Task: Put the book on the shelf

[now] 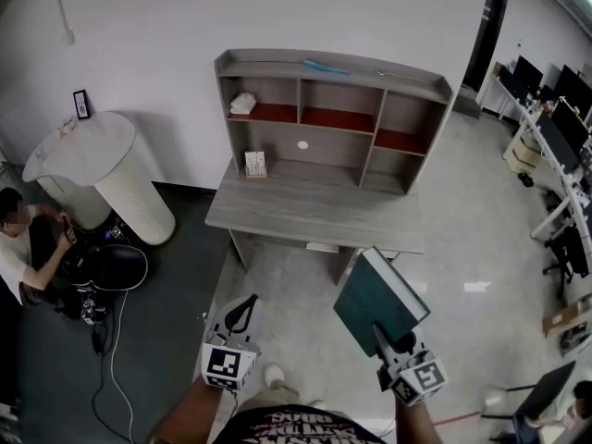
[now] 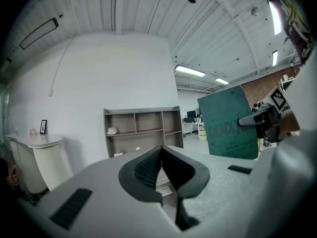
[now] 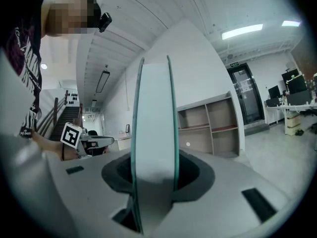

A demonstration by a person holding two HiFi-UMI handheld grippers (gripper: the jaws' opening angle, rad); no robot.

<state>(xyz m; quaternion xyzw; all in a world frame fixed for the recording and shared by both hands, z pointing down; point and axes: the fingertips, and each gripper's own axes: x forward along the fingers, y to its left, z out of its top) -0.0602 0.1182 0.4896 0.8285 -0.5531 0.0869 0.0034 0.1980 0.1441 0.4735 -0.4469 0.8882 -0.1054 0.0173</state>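
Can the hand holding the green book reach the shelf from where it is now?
Probably not yet. The right gripper holds the book over the floor, short of the desk, and the shelf stands at the desk's far side. Nothing blocks the way, though.

The shelf (image 1: 333,109) stands on the back of the table (image 1: 314,215), against the wall, with a small thing (image 1: 242,104) in its upper left compartment and a card (image 1: 255,164) on the table below that. Left of the table is a round stand (image 1: 102,169) bearing a small frame (image 1: 81,104), a person (image 1: 23,248) seated on the floor beside it; desks with monitors (image 1: 555,132) lie well off to the right. Before the table the book (image 1: 379,299) sits in the right tongs (image 1: 387,336), right of the left tongs (image 1: 242,314).
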